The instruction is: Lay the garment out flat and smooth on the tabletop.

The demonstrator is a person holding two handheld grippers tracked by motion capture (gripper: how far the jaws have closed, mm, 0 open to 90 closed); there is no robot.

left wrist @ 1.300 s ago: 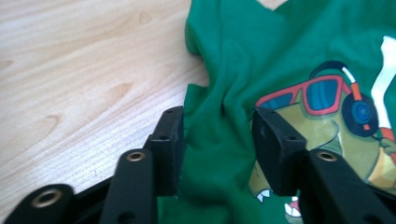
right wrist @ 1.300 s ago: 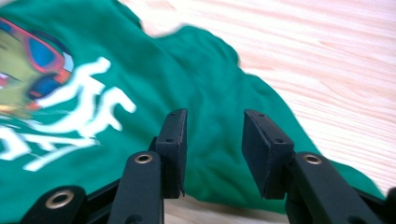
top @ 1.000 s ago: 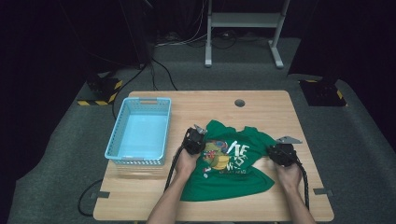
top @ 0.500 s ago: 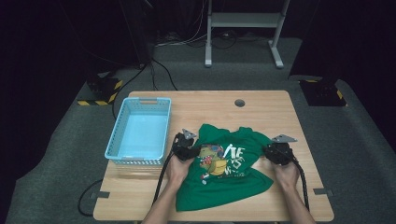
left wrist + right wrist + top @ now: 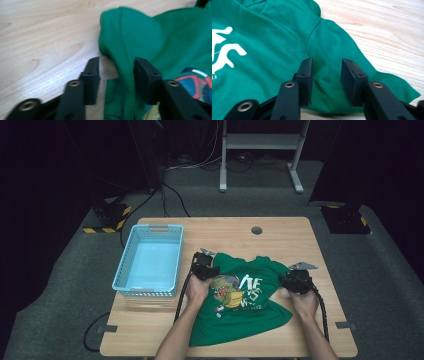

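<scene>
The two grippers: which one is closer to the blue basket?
The left gripper. It sits at the green shirt's edge beside the blue basket; the right gripper is across the shirt.

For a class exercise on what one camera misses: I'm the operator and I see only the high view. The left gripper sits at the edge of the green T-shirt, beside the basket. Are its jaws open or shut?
Observer: Open. In the left gripper view the left gripper has a fold of the green T-shirt between its jaws, not yet pinched.
Operator: And the right one?
Observer: The right gripper is open too, with its jaws over a sleeve of the shirt near the hem.
Operator: What lies under that sleeve?
Observer: Bare wood of the table; the sleeve lies flat on it, with a seam running up from between the jaws.
</scene>
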